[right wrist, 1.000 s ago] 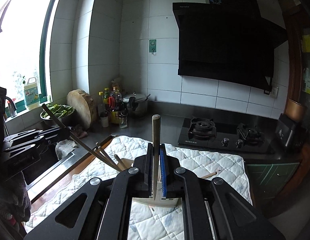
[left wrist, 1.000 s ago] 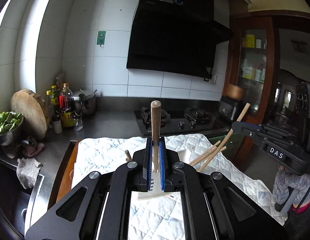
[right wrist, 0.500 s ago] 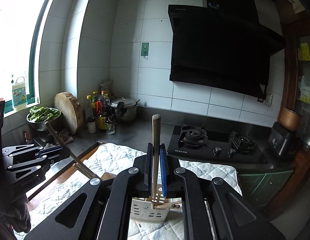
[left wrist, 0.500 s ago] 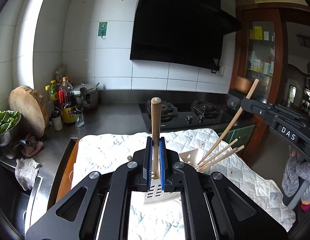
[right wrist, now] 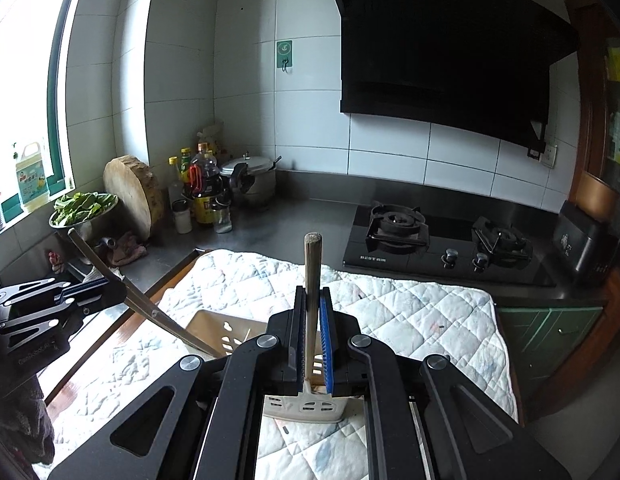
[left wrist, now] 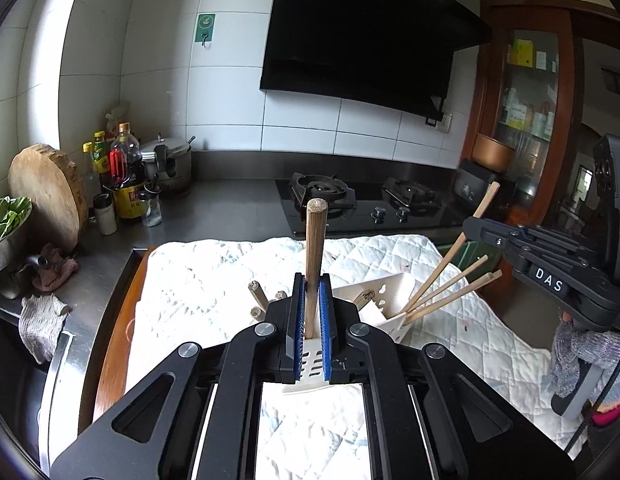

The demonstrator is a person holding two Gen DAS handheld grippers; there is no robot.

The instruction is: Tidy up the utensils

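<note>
My left gripper [left wrist: 312, 312] is shut on a wooden chopstick [left wrist: 314, 256] that stands upright, its lower end in a cream slotted utensil holder [left wrist: 384, 300] on the quilted cloth. My right gripper [right wrist: 313, 340] is shut on another wooden chopstick [right wrist: 311, 280], also upright over the same holder [right wrist: 225, 330]. Each gripper shows in the other's view: the right one [left wrist: 476, 232] holds its stick slanted into the holder beside two loose chopsticks [left wrist: 458, 284]; the left one [right wrist: 109, 286] holds its stick slanted too. Other wooden handle ends [left wrist: 255, 294] stick out of the holder.
White quilted cloth [right wrist: 410, 312] covers a wooden board on the steel counter. Gas hob [right wrist: 442, 240] behind. Bottles [right wrist: 203, 196], pressure cooker [right wrist: 249, 180], round chopping block [right wrist: 133, 192] and bowl of greens [right wrist: 81, 206] at left; sink [left wrist: 13, 360] far left.
Both grippers have lowered their chopsticks toward the holder, which now sits closer and larger under the fingers. Both stay shut on their sticks.
</note>
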